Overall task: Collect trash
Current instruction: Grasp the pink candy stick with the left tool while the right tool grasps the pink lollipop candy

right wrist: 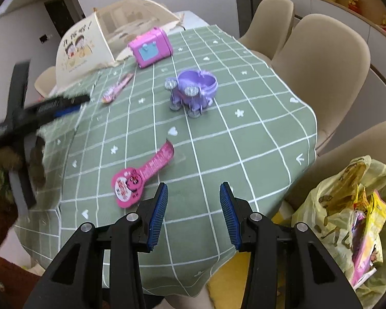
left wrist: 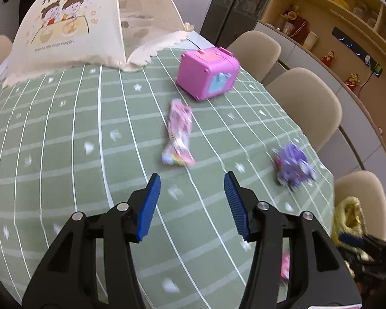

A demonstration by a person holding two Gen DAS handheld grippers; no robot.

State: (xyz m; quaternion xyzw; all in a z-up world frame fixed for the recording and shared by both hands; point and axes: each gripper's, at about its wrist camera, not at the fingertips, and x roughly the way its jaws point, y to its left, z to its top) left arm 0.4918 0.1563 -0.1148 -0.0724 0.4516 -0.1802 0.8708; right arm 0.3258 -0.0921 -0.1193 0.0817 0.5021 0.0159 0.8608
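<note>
A crumpled pink wrapper [left wrist: 178, 134] lies on the green checked tablecloth [left wrist: 64, 141], just ahead of my open, empty left gripper [left wrist: 191, 180]. It also shows far off in the right wrist view [right wrist: 117, 88]. A pink guitar-shaped package [right wrist: 141, 175] lies flat just ahead and left of my open, empty right gripper [right wrist: 193, 190]. A yellow plastic bag [right wrist: 347, 213] holding wrappers hangs open past the table's right edge. The left gripper [right wrist: 46, 108] appears blurred at the left of the right wrist view.
A pink toy case [left wrist: 208, 73] stands further back on the table. A purple toy carriage [right wrist: 193, 91] stands mid-table. A cream mesh food cover [left wrist: 77, 23] sits at the far end. Beige chairs [right wrist: 326, 69] line the right side.
</note>
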